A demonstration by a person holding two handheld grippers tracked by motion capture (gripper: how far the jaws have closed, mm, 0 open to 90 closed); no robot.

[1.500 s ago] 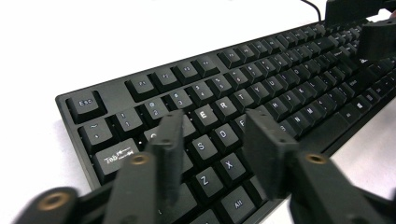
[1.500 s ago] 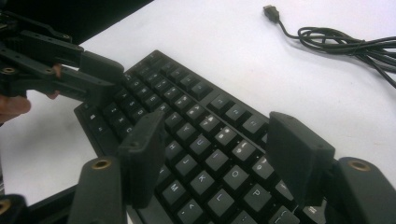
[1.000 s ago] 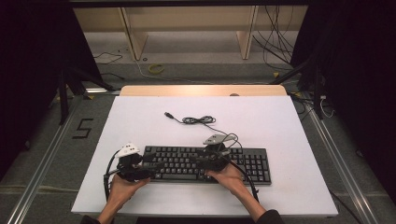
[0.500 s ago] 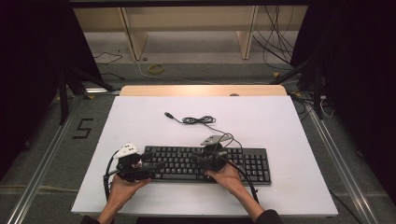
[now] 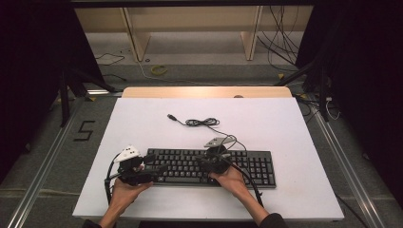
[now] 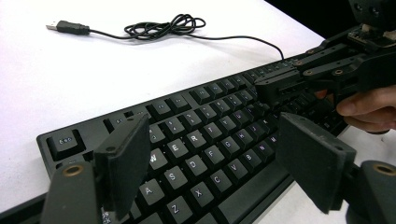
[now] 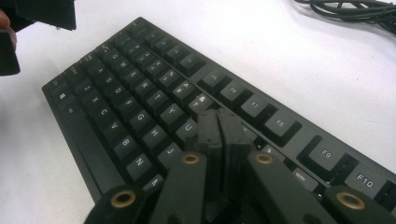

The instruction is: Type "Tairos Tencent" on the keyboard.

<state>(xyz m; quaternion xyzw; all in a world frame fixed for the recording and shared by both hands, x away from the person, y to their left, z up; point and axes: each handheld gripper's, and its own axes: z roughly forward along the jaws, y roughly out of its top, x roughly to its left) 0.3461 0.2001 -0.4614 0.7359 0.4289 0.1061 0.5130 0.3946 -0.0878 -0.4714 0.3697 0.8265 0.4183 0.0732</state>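
From the high view, a black full-size plastic keyboard lies at the near middle of the white table, its thin black cable coiled just beyond. The left gripper hangs over the keyboard's left end, the right gripper over its middle keys.

Left gripper view: jaws spread wide, just opened further — nothing between them, letter keys below.

Right gripper view: jaws pressed together, just closed, tips down among the keys — empty.

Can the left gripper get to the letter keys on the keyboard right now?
Probably yes. The left gripper hangs over the keyboard with its jaws wide open and nothing between them and the letter keys below. The right gripper works farther along, over other keys.
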